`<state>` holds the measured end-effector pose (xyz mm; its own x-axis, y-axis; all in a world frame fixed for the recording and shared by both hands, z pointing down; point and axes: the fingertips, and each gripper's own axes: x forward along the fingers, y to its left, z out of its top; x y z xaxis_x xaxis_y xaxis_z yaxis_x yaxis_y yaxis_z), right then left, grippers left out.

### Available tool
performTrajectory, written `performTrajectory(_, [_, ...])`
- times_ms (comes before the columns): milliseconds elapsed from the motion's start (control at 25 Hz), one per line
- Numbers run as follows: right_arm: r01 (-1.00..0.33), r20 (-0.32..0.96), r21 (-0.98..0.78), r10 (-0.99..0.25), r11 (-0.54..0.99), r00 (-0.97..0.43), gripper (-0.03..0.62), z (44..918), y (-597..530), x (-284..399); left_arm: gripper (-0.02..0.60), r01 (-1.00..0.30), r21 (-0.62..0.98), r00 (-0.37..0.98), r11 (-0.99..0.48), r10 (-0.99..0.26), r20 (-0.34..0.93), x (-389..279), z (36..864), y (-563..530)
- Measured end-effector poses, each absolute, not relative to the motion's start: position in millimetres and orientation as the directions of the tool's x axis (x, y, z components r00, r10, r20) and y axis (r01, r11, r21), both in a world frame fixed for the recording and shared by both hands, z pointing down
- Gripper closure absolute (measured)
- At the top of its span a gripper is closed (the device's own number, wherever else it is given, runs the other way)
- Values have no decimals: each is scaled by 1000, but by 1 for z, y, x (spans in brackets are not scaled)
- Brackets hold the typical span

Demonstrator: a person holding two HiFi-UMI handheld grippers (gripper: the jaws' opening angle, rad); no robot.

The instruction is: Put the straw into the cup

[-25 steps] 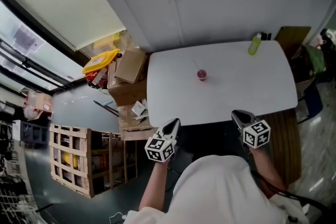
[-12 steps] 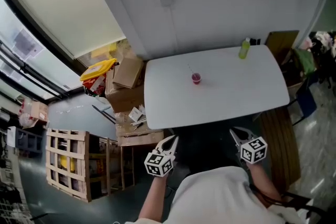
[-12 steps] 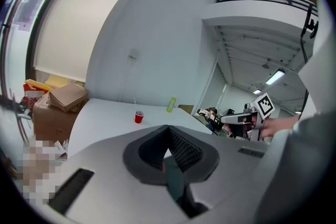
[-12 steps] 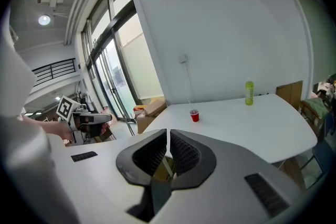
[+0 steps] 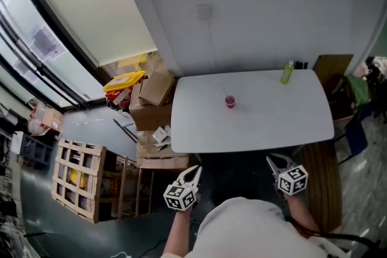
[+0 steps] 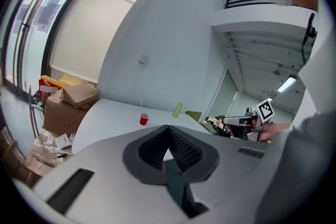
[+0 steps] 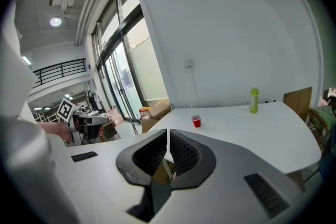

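Observation:
A small red cup (image 5: pixel 230 102) stands near the middle of the white table (image 5: pixel 272 121), and a thin straw (image 5: pixel 226 93) rises from it, leaning slightly. The cup (image 6: pixel 144 119) and straw (image 6: pixel 141 108) look tiny in the left gripper view. In the right gripper view the cup (image 7: pixel 196 122) is also far ahead. My left gripper (image 5: pixel 196 171) and right gripper (image 5: pixel 272 161) hang below the table's near edge, well short of the cup. The left gripper (image 6: pixel 168 128) has its jaws together with nothing held. The right gripper (image 7: pixel 168 134) is likewise shut and empty.
A green bottle (image 5: pixel 286 72) stands at the table's far right corner. Cardboard boxes (image 5: pixel 155 89) and a yellow item lie left of the table. A wooden pallet crate (image 5: pixel 78 181) stands further left. A brown board (image 5: pixel 329 69) and a chair are at the right.
The view has pulled back from the table. Both grippers now sit further from its near edge and lower in the picture. The cup and straw have not moved.

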<state>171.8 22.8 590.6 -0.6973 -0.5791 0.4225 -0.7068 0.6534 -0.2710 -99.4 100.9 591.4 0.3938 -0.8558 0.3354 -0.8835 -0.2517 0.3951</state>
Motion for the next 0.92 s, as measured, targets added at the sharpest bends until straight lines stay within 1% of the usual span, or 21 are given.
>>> performTrajectory(440, [-706, 420, -297, -576, 643, -701, 551, 593, 18, 190, 580, -888, 405, 359, -217, -879, 315, -92, 579, 101])
performTrajectory(920, [-697, 401, -299, -577, 651, -711, 551, 586, 10, 192, 580, -893, 397, 350, -211, -881, 318, -85, 578, 100])
